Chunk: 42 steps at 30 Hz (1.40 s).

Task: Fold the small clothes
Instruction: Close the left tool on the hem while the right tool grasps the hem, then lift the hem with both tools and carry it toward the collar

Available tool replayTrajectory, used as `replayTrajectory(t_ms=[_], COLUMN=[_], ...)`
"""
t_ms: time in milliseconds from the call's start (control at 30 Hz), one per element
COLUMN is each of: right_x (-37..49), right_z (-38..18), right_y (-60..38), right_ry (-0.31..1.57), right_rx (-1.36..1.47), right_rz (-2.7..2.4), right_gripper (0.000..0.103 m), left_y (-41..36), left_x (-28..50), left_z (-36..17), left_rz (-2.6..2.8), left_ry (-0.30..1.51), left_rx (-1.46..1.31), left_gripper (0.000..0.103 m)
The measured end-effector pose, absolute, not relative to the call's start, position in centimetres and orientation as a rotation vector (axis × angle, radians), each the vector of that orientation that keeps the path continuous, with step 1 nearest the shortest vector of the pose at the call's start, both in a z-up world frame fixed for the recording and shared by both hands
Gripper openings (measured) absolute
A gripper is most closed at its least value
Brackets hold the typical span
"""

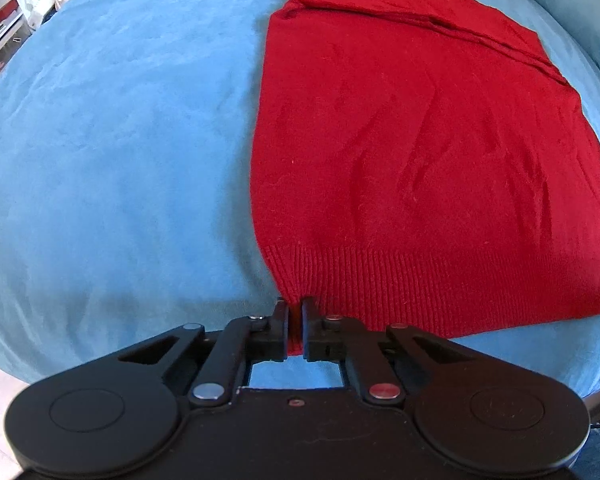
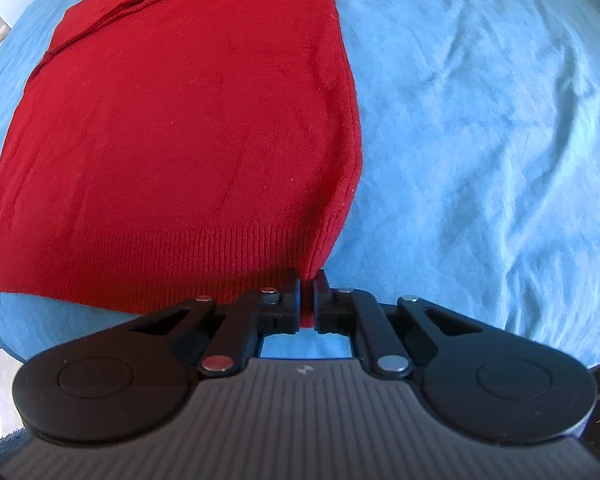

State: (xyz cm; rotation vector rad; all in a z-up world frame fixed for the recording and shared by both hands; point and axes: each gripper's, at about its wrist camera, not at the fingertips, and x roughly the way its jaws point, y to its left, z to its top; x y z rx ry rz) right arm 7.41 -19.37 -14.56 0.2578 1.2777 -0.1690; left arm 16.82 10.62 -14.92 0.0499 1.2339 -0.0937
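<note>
Black two-finger tongs fill the bottom of both views, each pair clenched on a corner of the same garment. The left gripper (image 1: 295,330) pinches the near left corner of the ribbed hem; a sliver of red fabric shows between its fingers. The right gripper (image 2: 308,300) pinches the near right corner the same way.

Beyond the fingers, the red knitted sweater (image 1: 412,140) lies flat on a light blue bedsheet (image 1: 100,140), ribbed hem (image 1: 420,284) nearest the cameras and the top end farthest away. Layered folds run along its far end, so the sleeves appear already tucked in, though this is hard to confirm. Faint creases cross the body.

Judging from this, the next step is probably lifting the hem and carrying it toward the far end. Risks: each grip holds only a small bite of knit, which could slip out; uneven lifting would skew the fold; and dragging rather than lifting could disturb the tucked layers or bunch the sheet.
</note>
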Motion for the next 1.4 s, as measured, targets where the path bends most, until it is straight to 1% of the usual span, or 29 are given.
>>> replayTrajectory(t_ms=[167, 333, 533, 667, 767, 867, 1000, 1100, 1167, 1233, 1400], right_x=[7.7, 9.5, 16.1, 22.9, 28.4, 34.2, 40.8, 44.3, 46.0, 46.9, 49.1], right_z=[-11.5, -5.7, 1.7, 3.9, 3.7, 1.7, -4.3, -9.0, -11.1, -12.4, -13.9], right_y=[-20.2, -21.0, -23.4, -25.5, -27.1, -28.7, -30.4, -30.9, -31.3, -32.2, -33.4], right_ry=[1.246, 1.168, 0.972, 0.852, 0.796, 0.772, 0.769, 0.787, 0.784, 0.785, 0.788], right_rx=[0.306, 0.352, 0.393, 0.434, 0.457, 0.485, 0.515, 0.486, 0.484, 0.51, 0.542], right_rz=[-0.153, -0.108, -0.064, -0.064, -0.074, -0.095, -0.125, -0.156, -0.174, -0.195, -0.216], right_gripper=[0.02, 0.02, 0.019, 0.019, 0.019, 0.019, 0.019, 0.019, 0.019, 0.019, 0.019], left_y=[10.9, 10.8, 9.6, 8.2, 7.0, 5.6, 4.1, 3.5, 3.7, 3.7, 2.9], left_x=[17.3, 19.2, 25.4, 32.2, 37.9, 43.8, 50.6, 53.7, 55.1, 56.5, 58.7], left_z=[-11.6, -5.5, 1.7, 4.1, 3.8, 1.0, -5.2, -9.7, -11.9, -12.9, -12.9], left_rz=[-0.092, -0.089, -0.089, -0.095, -0.09, -0.065, -0.008, 0.049, 0.083, 0.103, 0.11], left_ry=[1.219, 1.153, 0.953, 0.815, 0.747, 0.722, 0.751, 0.796, 0.826, 0.836, 0.818], left_rx=[0.028, 0.0, -0.008, -0.009, -0.011, -0.047, -0.075, -0.082, -0.098, -0.112, -0.104], left_gripper=[0.005, 0.005, 0.005, 0.005, 0.005, 0.005, 0.004, 0.004, 0.004, 0.004, 0.004])
